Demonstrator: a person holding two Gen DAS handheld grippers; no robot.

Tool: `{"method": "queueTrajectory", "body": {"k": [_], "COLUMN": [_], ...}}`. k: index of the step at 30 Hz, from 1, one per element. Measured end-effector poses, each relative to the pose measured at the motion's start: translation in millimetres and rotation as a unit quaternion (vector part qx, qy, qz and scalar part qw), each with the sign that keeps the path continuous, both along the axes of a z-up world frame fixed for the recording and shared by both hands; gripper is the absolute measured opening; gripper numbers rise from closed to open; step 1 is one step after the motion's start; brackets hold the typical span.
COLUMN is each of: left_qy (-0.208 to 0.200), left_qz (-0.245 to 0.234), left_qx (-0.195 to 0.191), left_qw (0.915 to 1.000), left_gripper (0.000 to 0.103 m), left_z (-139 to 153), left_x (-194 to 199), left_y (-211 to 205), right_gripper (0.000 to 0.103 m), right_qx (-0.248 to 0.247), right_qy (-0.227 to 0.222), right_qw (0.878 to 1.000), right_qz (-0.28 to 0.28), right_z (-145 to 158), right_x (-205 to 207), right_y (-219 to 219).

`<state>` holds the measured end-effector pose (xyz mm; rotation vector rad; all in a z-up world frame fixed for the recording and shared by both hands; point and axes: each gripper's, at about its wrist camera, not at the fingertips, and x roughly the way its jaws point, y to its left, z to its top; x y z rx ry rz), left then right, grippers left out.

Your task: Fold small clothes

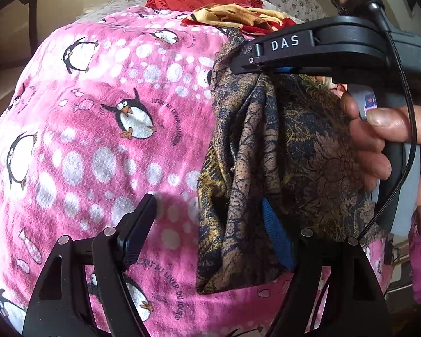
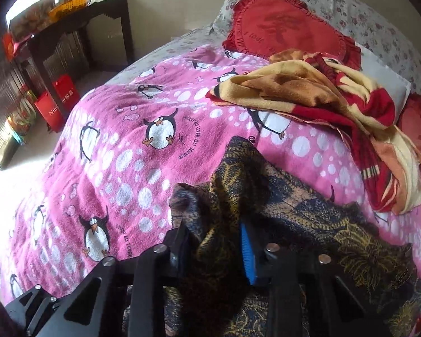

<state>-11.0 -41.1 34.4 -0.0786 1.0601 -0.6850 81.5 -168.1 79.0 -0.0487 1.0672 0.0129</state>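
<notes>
garment (image 1: pixel 266 151), dark patterned (bunched): pinched by right gripper (image 1: pixel 269 68) marked "das"; left gripper (image 1: pixel 207 230) spread wide, cloth against one finger; penguin blanket (image 1: pixel 98 112), "jusqu'au lever du jour".

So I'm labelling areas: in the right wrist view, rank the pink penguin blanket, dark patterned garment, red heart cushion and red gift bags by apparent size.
1. pink penguin blanket
2. dark patterned garment, enlarged by nearness
3. red heart cushion
4. red gift bags

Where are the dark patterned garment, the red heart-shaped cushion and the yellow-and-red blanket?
dark patterned garment (image 1: pixel 308 151): left wrist view, hanging folds.
red heart-shaped cushion (image 2: pixel 280 25): right wrist view, centre face.
yellow-and-red blanket (image 2: pixel 308 90): right wrist view, crumpled top.
</notes>
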Motion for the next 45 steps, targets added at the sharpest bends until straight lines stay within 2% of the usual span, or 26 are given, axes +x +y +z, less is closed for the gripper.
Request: {"method": "queueTrajectory", "body": {"k": [3,4,5,8,9,13,14,17,21,26,29,35,37,39,41,42,45], "left_qy": [0.013,0.015,0.019,0.018,0.018,0.013,0.011,0.004,-0.004,-0.005,-0.006,-0.006,-0.008,-0.013,-0.019,-0.023,-0.032], "left_qz": [-0.014,-0.017,-0.02,-0.016,-0.016,-0.014,-0.013,-0.014,-0.013,-0.011,-0.011,-0.012,-0.014,-0.02,-0.03,-0.037,-0.066], "left_qx": [-0.024,-0.029,-0.03,-0.021,-0.022,-0.012,-0.011,-0.006,-0.005,-0.011,-0.015,-0.018,-0.02,-0.023,-0.028,-0.031,-0.039], "left_qw": [0.9995,0.9993,0.9992,0.9995,0.9995,0.9997,0.9998,0.9999,0.9999,0.9999,0.9998,0.9997,0.9997,0.9994,0.9989,0.9986,0.9965], "left_gripper": [0.074,0.061,0.044,0.025,0.023,0.017,0.017,0.016,0.016,0.015,0.015,0.015,0.015,0.014,0.014,0.014,0.014], "left_z": [0,1,1,1,1,3,4,7,10,12,13,15,20,27,37,43,63], "left_x": [4,4,5,8,9,9,9,6,-1,-4,-7,-12,-14,-18,-24,-28,-40], "left_y": [-7,-10,-13,-18,-19,-22,-22,-28,-28,-25,-24,-27,-30,-32,-35,-38,-53], "right_gripper": [0.021,0.021,0.021,0.021,0.021,0.023,0.028,0.056,0.066,0.073,0.083,0.084,0.075,0.041,0.024,0.019,0.016], "right_qx": [0.045,0.055,0.059,0.073,0.082,0.09,0.094,0.11,0.101,0.073,0.063,0.035,0.001,-0.018,0.005,0.023,0.069], "right_qy": [0.001,0.002,0.003,0.005,0.007,0.014,0.015,0.008,0.003,0.016,0.027,0.059,0.052,0.037,0.027,0.021,-0.007], "right_qw": [0.999,0.998,0.998,0.997,0.997,0.996,0.995,0.994,0.995,0.997,0.998,0.998,0.999,0.999,1.0,0.999,0.998], "right_qz": [-0.008,-0.01,-0.011,-0.01,-0.012,-0.009,-0.008,-0.011,-0.019,-0.016,-0.014,-0.001,0.002,-0.009,-0.006,-0.009,-0.012], "right_z": [6,6,7,7,8,9,10,16,26,25,19,-7,-12,-9,0,7,31], "right_x": [-6,-7,-9,-12,-12,-13,-14,-17,-20,-15,-5,18,19,15,9,3,-15], "right_y": [-14,-18,-20,-22,-24,-25,-25,-26,-25,-20,-12,9,13,7,-5,-14,-38]}}
